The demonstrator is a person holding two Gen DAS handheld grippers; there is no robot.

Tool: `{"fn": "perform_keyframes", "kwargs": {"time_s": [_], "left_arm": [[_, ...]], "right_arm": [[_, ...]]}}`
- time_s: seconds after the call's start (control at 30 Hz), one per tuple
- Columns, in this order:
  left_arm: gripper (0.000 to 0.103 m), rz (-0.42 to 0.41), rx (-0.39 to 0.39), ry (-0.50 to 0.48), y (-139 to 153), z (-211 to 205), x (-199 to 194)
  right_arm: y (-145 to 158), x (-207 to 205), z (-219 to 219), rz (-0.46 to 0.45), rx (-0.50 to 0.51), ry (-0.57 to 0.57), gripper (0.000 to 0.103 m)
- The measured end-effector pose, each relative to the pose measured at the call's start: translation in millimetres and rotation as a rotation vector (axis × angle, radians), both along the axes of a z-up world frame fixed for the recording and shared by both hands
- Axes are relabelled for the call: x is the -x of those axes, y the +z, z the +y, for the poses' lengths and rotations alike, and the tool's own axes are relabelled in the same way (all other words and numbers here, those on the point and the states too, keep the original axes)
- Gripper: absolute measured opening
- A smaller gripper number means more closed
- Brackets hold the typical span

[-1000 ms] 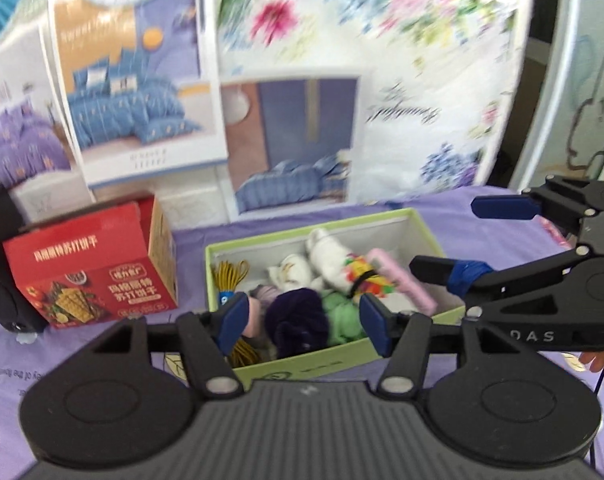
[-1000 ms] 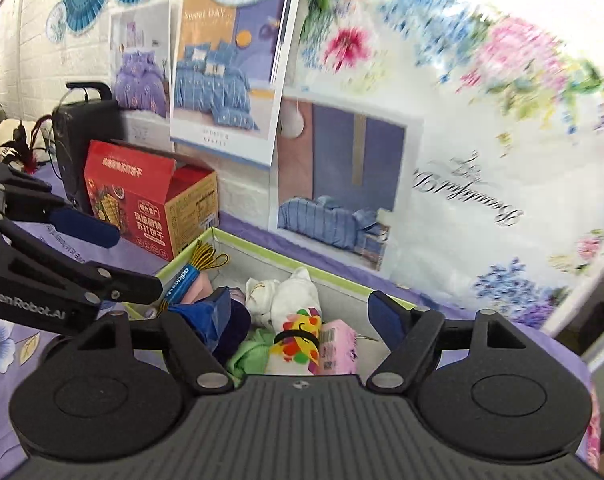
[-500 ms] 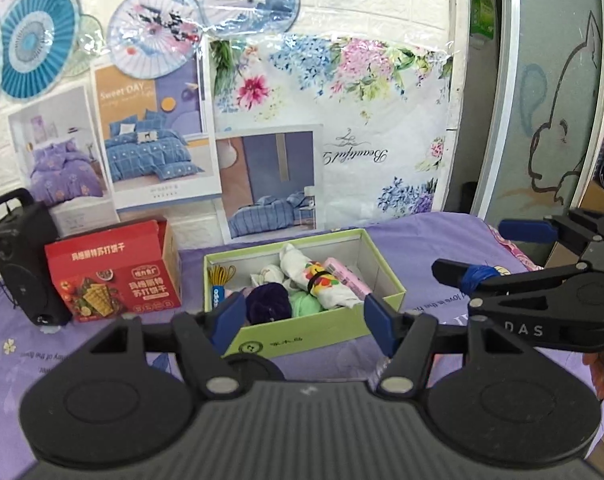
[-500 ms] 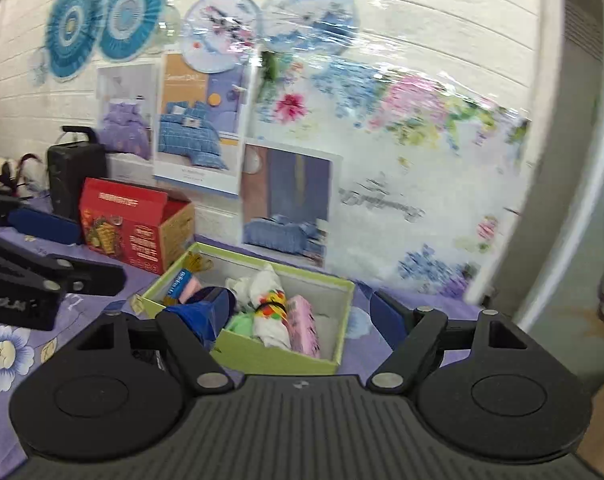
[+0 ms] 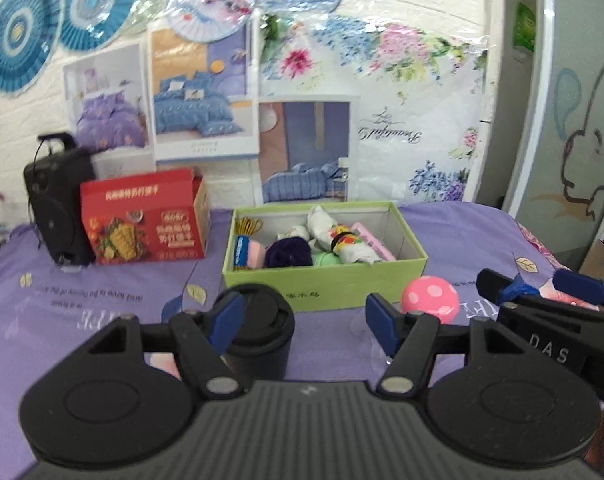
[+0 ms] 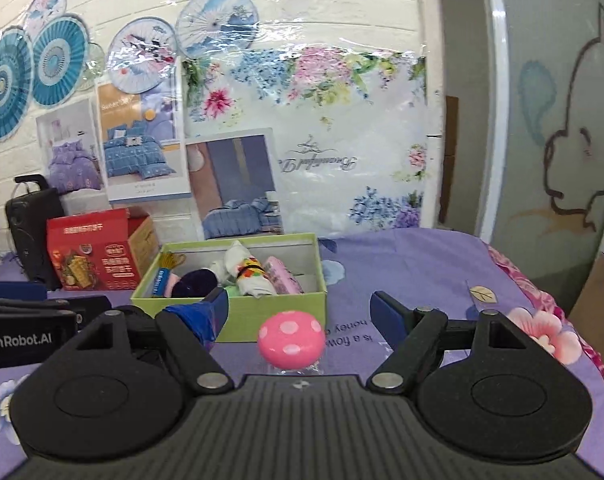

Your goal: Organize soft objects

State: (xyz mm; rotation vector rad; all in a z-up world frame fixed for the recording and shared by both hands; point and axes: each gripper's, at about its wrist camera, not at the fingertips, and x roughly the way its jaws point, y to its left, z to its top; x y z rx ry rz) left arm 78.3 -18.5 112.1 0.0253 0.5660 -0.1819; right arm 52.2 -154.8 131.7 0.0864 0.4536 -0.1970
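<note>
A green box (image 5: pixel 326 284) (image 6: pixel 278 308) sits on the purple cloth and holds several soft things: a dark purple ball (image 5: pixel 288 252), a white patterned roll (image 5: pixel 350 240), a pink piece (image 5: pixel 372 240) and a green piece. A pink spotted mushroom toy (image 5: pixel 430 298) (image 6: pixel 291 340) lies on the cloth in front of the box. My left gripper (image 5: pixel 304 320) is open and empty, well back from the box. My right gripper (image 6: pixel 300 314) is open and empty, with the mushroom toy low between its fingers; a bit of blue tape hangs on its left finger.
A black cup with a lid (image 5: pixel 260 332) stands close before my left gripper. A red carton (image 5: pixel 142 220) (image 6: pixel 98 252) and a black speaker (image 5: pixel 58 204) stand left of the box. Posters hang on the back wall. The bed edge runs along the right.
Both grippers have pulled back from over the box. The box now looks smaller and farther, and the cup and mushroom toy have come into view.
</note>
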Motion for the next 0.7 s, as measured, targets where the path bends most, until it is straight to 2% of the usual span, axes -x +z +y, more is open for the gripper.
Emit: {"fn": "perform_keyframes", "kwargs": {"time_s": [0.27,0.4,0.53,0.7], "left_arm": [[0.066,0.057,-0.029,0.050,-53,1,17],[0.066,0.121,0.009,0.047,-74,6,15],[0.066,0.147,-0.016,0.066,-94,9,16],[0.066,0.173,-0.068,0.096,-115,12,16]], "right_arm": [[-55,12,1,0.053,-0.085,-0.116,0.064],[-81,12,3,0.120,-0.093,-0.111,0.064],[-98,14,5,0.169,-0.129,-0.079,0.064],[-102,22,11,0.170,-0.127,-0.056,0.064]]}}
